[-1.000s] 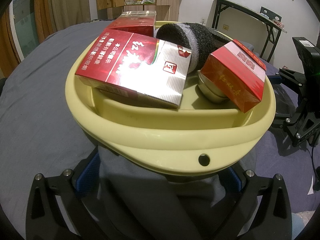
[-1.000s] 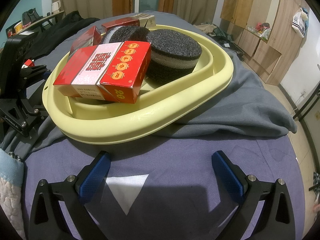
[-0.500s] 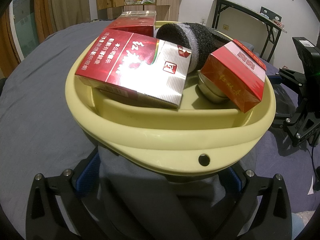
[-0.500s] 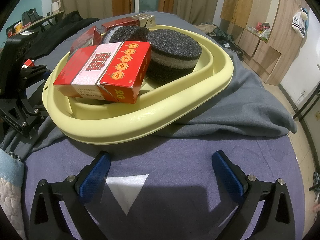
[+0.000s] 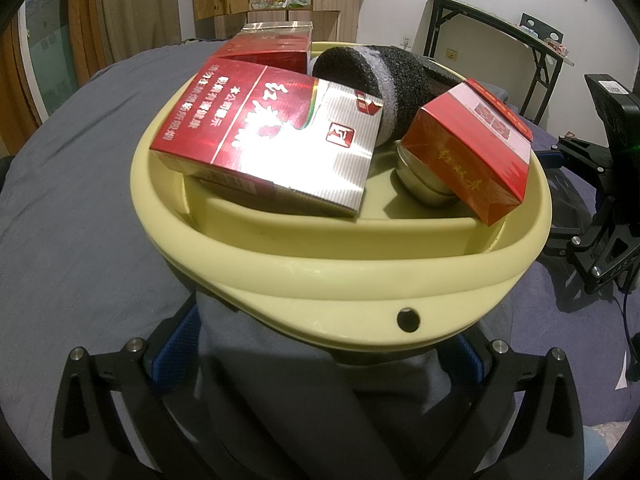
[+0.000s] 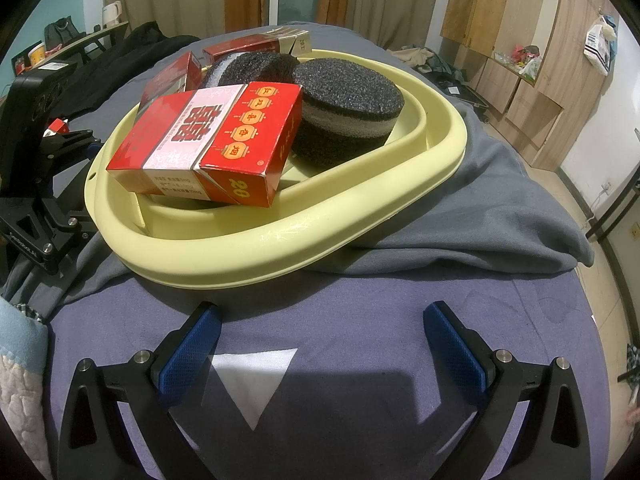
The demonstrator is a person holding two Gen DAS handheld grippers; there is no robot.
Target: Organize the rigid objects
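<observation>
Boxes and foam pieces fill the pale yellow basin (image 5: pixel 340 280), which sits on a grey blanket (image 6: pixel 500 208) spread over a purple-sheeted bed (image 6: pixel 360 320). From my left wrist camera, a large red-and-silver carton (image 5: pixel 268 140) lies tilted across the basin's near left rim. A second red carton (image 5: pixel 268 46) sits behind it at the far edge. A smaller red box (image 5: pixel 468 152) leans at the right, partly over a round metal tin (image 5: pixel 420 188). Between the cartons and that box lies a dark foam cylinder (image 5: pixel 380 76) with a pale band.

My left tool (image 5: pixel 324 344) is spread wide, its blue pads tucked under the basin's near rim on either side of a fold of blanket; I see nothing held between them.

My right tool (image 6: pixel 322 344) is likewise open, with empty bedsheet between its blue pads (image 6: pixel 192 352), just short of the basin. In this view a red lantern-printed box (image 6: pixel 208 140) rests on the rim, beside a dark foam disc (image 6: pixel 348 112).
</observation>
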